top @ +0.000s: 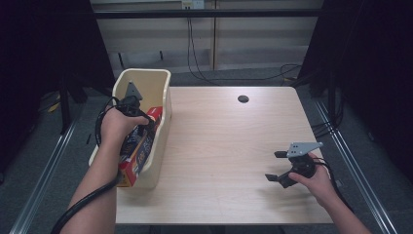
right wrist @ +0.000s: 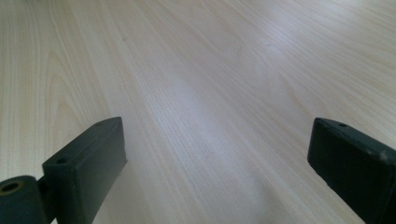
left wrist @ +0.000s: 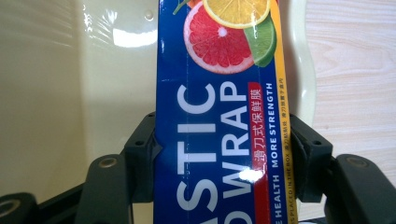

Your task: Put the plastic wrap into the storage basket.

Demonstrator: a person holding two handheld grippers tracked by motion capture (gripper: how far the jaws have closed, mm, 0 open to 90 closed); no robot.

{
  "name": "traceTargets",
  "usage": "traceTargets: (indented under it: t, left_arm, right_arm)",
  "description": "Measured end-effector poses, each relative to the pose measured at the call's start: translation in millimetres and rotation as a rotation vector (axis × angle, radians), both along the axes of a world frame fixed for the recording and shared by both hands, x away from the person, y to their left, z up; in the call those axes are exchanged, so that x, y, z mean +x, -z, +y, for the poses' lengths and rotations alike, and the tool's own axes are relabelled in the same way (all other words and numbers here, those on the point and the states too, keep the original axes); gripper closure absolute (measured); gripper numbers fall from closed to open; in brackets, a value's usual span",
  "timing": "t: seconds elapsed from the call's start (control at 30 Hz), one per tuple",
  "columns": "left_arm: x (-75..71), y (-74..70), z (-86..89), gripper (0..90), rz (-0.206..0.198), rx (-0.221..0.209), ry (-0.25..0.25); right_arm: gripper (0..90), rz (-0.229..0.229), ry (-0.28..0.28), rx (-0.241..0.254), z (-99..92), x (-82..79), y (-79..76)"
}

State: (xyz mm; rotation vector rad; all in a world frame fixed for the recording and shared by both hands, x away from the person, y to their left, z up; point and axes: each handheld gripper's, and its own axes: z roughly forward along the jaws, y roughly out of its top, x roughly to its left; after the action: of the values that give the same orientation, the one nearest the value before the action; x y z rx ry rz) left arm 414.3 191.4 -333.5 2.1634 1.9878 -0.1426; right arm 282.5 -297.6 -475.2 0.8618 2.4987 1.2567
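Nearest, at the right of the wooden surface [top: 224, 146], the right tool [top: 273, 165] sits low near the front edge with its jaws spread wide and nothing between them; in the right gripper view bare wood runs on ahead of it. From there leftward and farther back the surface lies open as far as a small dark hole [top: 243, 99] near the far edge. At the left edge stands a cream plastic bin [top: 163, 105], its long side running near to far. Inside it the left tool [left wrist: 219, 158] pinches a blue plastic wrap box [left wrist: 219, 116] across its width, the jaws pressed against both long edges. The box lies slanted in the bin's near half, close to the right wall.
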Motion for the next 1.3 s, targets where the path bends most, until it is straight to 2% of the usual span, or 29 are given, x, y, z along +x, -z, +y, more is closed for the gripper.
traceTargets:
  t: [0.2, 0.3, 0.5, 0.57, 0.63, 0.67, 0.83, 0.9, 0.97, 1.0, 1.1, 1.3]
  left_arm:
    - [-0.2, 3.5, 0.5, 39.7, -0.005, 0.003, -0.012]
    - [0.5, 3.3, 0.3, 39.6, 0.008, 0.006, -0.011]
    - [0.3, 6.8, 5.4, 38.9, 0.008, -0.014, -0.023]
    - [-0.1, 8.3, 7.0, 37.3, 0.019, -0.027, -0.013]
    - [0.5, 8.6, 7.8, 37.1, 0.014, -0.027, -0.035]
    - [0.4, 6.7, 8.6, 37.0, 0.008, -0.028, -0.019]
    - [-1.3, -9.2, 9.5, 34.1, -0.041, -0.053, -0.025]
    - [-2.7, -14.8, 8.8, 32.4, -0.047, -0.049, -0.025]
    - [-3.6, -19.4, 8.7, 31.6, -0.051, -0.064, -0.02]
    - [-4.6, -21.6, 7.2, 30.6, -0.071, -0.068, -0.028]
    - [-5.6, -29.3, 5.5, 28.3, -0.081, -0.073, -0.005]
    - [-6.9, -45.1, -1.7, 23.9, -0.135, -0.089, 0.028]
  right_arm:
    - [4.1, 0.001, 0.0, 0.001, -0.1, 0.0, -0.1]
    - [4.1, 0.003, -0.002, 0.0, 0.0, 0.0, 0.0]
    - [4.1, 0.001, 0.001, 0.0, -0.2, -0.5, -0.5]
    - [4.3, 0.001, 0.0, -0.001, -0.1, -0.7, -0.4]
    - [4.3, 0.002, 0.0, 0.0, -0.1, -0.7, -0.4]
    - [4.2, 0.002, -0.001, 0.0, -0.1, -0.7, -0.4]
    - [4.3, 0.003, -0.001, 0.0, 0.3, -0.5, -0.3]
    - [4.3, 0.001, 0.002, -0.004, 0.7, -0.9, -0.6]
    - [4.4, 0.001, 0.0, -0.002, 0.7, -1.4, -0.9]
    - [4.4, 0.002, -0.001, -0.001, 0.7, -1.5, -1.0]
    - [4.3, -0.001, -0.003, 0.003, -0.4, -1.6, -1.8]
    - [4.3, -0.001, 0.006, 0.001, -1.5, -2.2, -1.8]
